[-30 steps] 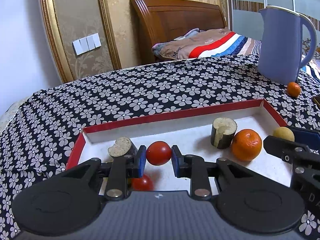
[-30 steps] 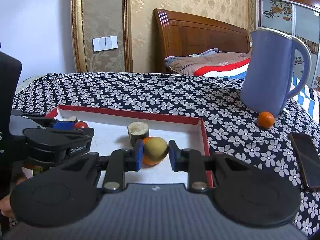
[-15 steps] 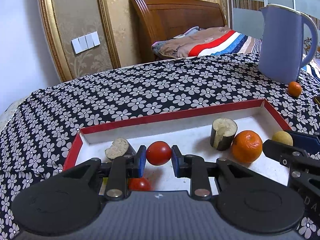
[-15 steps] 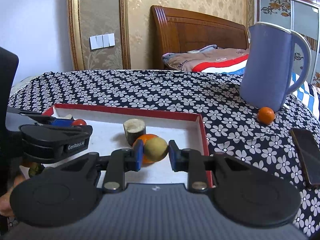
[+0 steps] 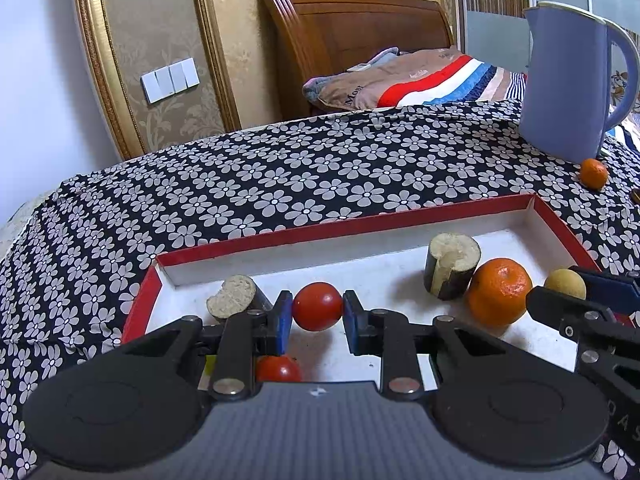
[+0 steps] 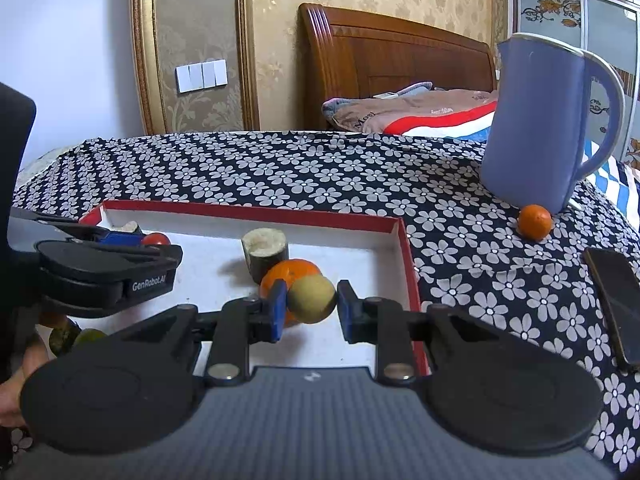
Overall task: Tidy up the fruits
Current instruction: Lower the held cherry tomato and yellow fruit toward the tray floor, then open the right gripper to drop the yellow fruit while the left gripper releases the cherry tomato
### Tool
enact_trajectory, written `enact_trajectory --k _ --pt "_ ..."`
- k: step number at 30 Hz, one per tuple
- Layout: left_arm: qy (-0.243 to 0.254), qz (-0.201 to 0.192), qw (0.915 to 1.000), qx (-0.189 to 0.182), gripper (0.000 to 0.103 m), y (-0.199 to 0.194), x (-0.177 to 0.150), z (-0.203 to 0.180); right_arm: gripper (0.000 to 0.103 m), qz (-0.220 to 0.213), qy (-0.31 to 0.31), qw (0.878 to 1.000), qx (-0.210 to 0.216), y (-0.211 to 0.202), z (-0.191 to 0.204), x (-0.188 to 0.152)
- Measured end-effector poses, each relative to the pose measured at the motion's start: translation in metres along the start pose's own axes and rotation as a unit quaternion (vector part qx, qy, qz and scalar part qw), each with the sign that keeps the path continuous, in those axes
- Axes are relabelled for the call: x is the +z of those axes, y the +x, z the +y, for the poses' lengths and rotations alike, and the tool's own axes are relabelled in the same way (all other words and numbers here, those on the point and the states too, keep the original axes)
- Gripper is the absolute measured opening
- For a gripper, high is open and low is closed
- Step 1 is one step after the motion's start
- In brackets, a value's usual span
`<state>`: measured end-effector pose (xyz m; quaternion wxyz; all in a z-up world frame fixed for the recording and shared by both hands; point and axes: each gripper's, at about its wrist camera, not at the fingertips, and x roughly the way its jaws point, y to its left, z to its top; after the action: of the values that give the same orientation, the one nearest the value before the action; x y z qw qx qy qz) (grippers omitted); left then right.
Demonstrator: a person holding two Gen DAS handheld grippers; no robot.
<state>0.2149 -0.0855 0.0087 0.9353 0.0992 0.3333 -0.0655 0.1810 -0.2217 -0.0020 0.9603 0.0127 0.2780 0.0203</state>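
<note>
Nothing has shifted; floral tablecloth (image 5: 320, 176) spreads before wooden headboard (image 5: 360, 40).

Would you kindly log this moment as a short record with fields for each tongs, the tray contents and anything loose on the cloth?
left tongs: shut on red tomato, above the tray floor
right tongs: shut on yellowish round fruit
tray: red rim, white floor; holds large orange, two cut stalk pieces, second tomato
outside tray: small orange beside blue jug
also on cloth: dark phone
</note>
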Motion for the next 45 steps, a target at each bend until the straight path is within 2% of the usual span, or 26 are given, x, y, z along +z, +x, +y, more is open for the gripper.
enact_trajectory --k 23,26,33,34,36,37,39,41,45 --pt "-0.006 0.01 0.9999 0.005 0.026 0.002 -0.001 0.003 0.026 0.006 0.0 1.0 0.0 0.005 0.0 -0.003" --pt "-0.009 0.013 0.9999 0.005 0.026 0.003 0.0 0.003 0.032 0.004 -0.001 1.0 -0.002 0.005 -0.001 -0.003" --pt "-0.016 0.012 0.9998 0.003 0.027 0.001 0.0 0.006 0.032 0.003 0.001 1.0 -0.001 0.003 -0.001 -0.003" --pt "-0.016 0.012 0.9998 0.003 0.03 0.001 0.0 0.006 0.032 0.003 0.001 1.0 -0.001 0.003 -0.001 -0.003" --pt "-0.017 0.008 0.9998 0.003 0.046 -0.001 0.0 0.006 0.032 0.003 0.0 1.0 -0.001 0.003 -0.001 -0.003" --pt "-0.018 0.005 0.9998 0.001 0.062 -0.002 0.0 0.006 0.032 0.003 0.0 1.0 -0.001 0.003 -0.001 -0.003" --pt "-0.015 -0.01 0.9997 0.017 0.074 -0.006 0.0 0.004 0.032 0.003 0.0 1.0 0.0 0.003 -0.001 -0.003" --pt "-0.003 -0.019 0.9993 0.032 0.074 -0.011 0.001 0.002 0.032 0.002 0.001 1.0 -0.001 0.003 -0.001 -0.003" --pt "-0.002 -0.024 0.9993 0.029 0.074 -0.018 0.001 0.002 0.032 0.0 0.0 1.0 0.001 -0.001 0.0 -0.003"
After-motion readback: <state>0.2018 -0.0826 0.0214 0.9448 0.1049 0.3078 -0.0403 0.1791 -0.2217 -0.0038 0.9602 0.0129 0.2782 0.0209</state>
